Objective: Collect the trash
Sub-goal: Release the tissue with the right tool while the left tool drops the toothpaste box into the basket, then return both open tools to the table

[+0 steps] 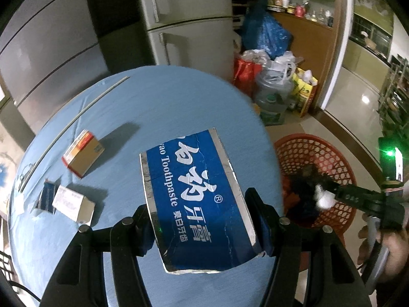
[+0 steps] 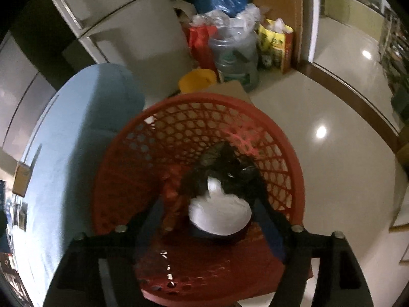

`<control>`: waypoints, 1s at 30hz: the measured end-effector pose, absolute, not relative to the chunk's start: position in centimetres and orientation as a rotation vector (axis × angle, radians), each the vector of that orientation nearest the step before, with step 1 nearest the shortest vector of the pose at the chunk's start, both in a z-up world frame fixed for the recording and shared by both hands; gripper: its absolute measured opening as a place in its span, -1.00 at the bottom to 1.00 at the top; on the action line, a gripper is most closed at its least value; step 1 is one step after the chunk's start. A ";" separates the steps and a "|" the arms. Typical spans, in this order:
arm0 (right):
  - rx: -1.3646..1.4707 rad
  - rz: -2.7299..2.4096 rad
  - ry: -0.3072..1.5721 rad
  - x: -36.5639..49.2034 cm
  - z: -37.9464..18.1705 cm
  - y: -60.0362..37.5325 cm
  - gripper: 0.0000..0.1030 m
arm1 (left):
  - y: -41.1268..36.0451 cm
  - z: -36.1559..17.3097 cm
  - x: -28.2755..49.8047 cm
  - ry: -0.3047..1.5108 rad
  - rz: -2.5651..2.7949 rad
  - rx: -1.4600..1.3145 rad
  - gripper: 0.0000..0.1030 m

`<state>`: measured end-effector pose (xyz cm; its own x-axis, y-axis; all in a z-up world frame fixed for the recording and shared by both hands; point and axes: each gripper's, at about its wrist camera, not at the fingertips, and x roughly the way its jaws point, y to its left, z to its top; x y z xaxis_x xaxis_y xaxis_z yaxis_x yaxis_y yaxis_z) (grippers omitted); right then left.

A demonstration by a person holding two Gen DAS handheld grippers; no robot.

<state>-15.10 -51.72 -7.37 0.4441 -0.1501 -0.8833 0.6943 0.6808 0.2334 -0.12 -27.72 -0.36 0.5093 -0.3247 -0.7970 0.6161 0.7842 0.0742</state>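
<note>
Left gripper: jaws pinching toothpaste box, raised off the bench for binning.
Right gripper: jaws spread over the basket, white wad between them, released as trash.

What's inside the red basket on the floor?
Inside the red basket I can see something dark and crumpled and a white wad hanging between the right hand-held gripper's open jaws. The basket's bottom underneath them is covered.
</note>
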 end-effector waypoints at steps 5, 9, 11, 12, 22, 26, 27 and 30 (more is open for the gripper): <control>0.639 -0.607 0.943 -16.3 -6.3 -52.6 0.54 | -30.7 0.3 -0.8 0.856 -0.666 0.391 0.26; 0.656 -0.676 0.867 -18.4 -4.7 -54.1 0.54 | -33.6 0.0 -1.8 0.862 -0.750 0.425 0.26; 0.666 -0.706 0.839 -19.2 -4.1 -54.9 0.54 | -35.4 -0.6 -2.0 0.895 -0.801 0.434 0.26; 0.674 -0.720 0.826 -19.4 -3.7 -55.4 0.54 | -36.1 -1.0 -2.0 0.914 -0.821 0.441 0.26; 0.697 -0.751 0.806 -21.4 -2.9 -56.5 0.55 | -40.8 -3.4 -1.0 1.072 -0.928 0.464 0.43; 0.694 -0.736 0.802 -20.7 -2.6 -56.2 0.54 | -38.8 -2.5 0.0 1.062 -0.902 0.415 0.51; 0.690 -0.729 0.798 -20.4 -2.5 -56.0 0.54 | -38.1 -2.1 0.2 1.054 -0.890 0.402 0.51; 0.671 -0.688 0.790 -19.2 -1.7 -55.1 0.54 | -35.4 -0.8 1.3 1.032 -0.834 0.337 0.51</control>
